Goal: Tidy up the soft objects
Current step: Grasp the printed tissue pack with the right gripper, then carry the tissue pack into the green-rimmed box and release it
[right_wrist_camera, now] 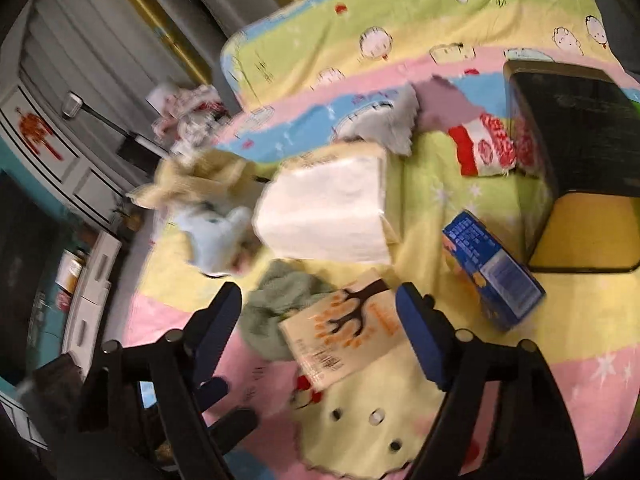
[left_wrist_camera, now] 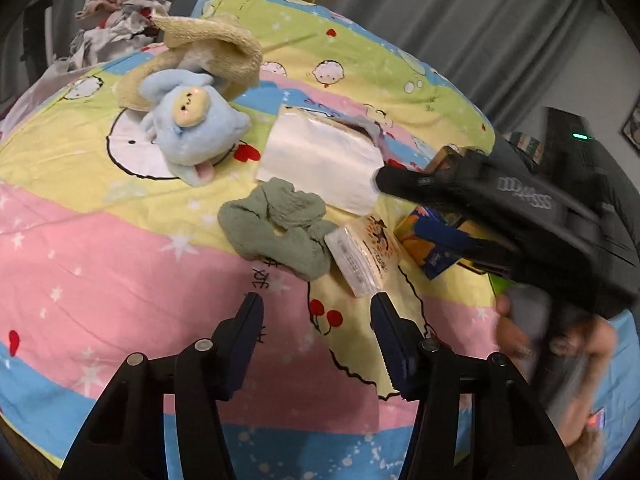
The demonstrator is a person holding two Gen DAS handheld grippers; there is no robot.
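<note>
On the cartoon-print bedsheet (left_wrist_camera: 100, 248) lie a green cloth (left_wrist_camera: 276, 228), a small tissue pack (left_wrist_camera: 364, 256) with a tree print, a large white tissue pack (left_wrist_camera: 320, 160), a blue plush toy (left_wrist_camera: 192, 128) and a beige towel (left_wrist_camera: 208, 48). My left gripper (left_wrist_camera: 316, 304) hovers open just in front of the green cloth, nothing between its fingers. My right gripper (right_wrist_camera: 318, 296) is open above the small tissue pack (right_wrist_camera: 344, 328) and the green cloth (right_wrist_camera: 276, 300); its pads touch neither. The right wrist view is blurred.
A blue box (right_wrist_camera: 496, 272) lies right of the tissue pack. A black bin (right_wrist_camera: 580, 160) with a yellow inside stands at the far right, with a red-and-white fabric item (right_wrist_camera: 484, 148) and grey cloth (right_wrist_camera: 392, 124) beside it. Clothes (left_wrist_camera: 116, 20) are piled at the bed's far left.
</note>
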